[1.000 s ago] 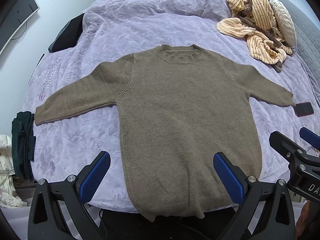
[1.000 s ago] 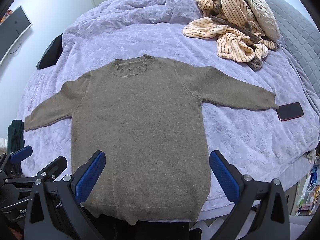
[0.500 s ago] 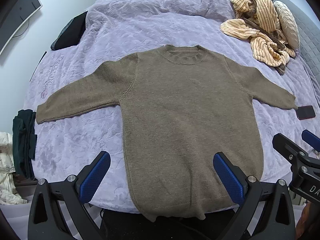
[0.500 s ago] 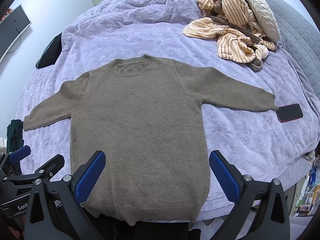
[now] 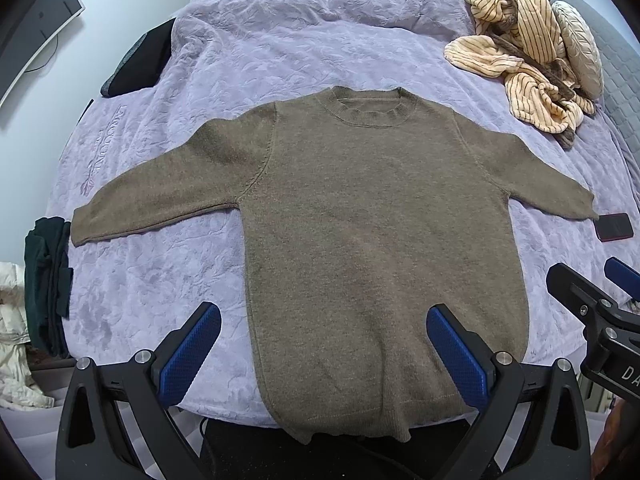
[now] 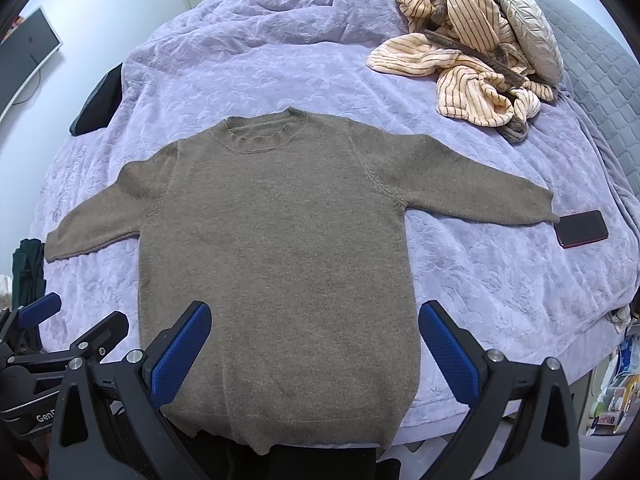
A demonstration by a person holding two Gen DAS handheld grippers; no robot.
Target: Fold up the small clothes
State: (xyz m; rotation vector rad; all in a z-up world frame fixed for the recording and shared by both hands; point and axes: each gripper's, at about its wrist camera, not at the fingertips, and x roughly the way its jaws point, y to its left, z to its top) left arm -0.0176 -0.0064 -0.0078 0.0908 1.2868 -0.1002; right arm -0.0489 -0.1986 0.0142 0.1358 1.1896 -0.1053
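A brown sweater [image 5: 372, 240] lies flat and face up on the bed [image 5: 280, 52], which is covered by a lilac quilted spread. The collar points toward the far end of the bed; the hem hangs slightly over the near edge. Both sleeves are spread out to the sides and angle down toward the near edge. The knit lies smooth, with no fold in it.

The left gripper [image 5: 324, 350] hangs above the near edge of the bed, over the lower left part of the sweater. Its blue-padded fingers [image 5: 190, 354] stand wide apart and hold nothing; the left one is over the bare spread, the right one over the sweater body.

The right gripper [image 6: 314, 346] hangs beside it, over the lower right part of the sweater. Its fingers [image 6: 448, 352] are likewise spread wide and empty; the left one is over the sweater, the right one over the spread. Neither gripper touches the cloth. Each appears at the edge of the other's view.

A dark phone [image 6: 582, 229] lies on the spread, just beside the cuff of the right sleeve. A striped cream garment [image 6: 468, 56] is bunched at the far right corner, against a grey pillow [image 6: 528, 28]. A black item [image 5: 140, 64] lies at the far left edge of the bed. Dark green clothes [image 5: 46, 280] are stacked off the left side, near the left cuff. A monitor [image 6: 28, 52] stands by the left wall.
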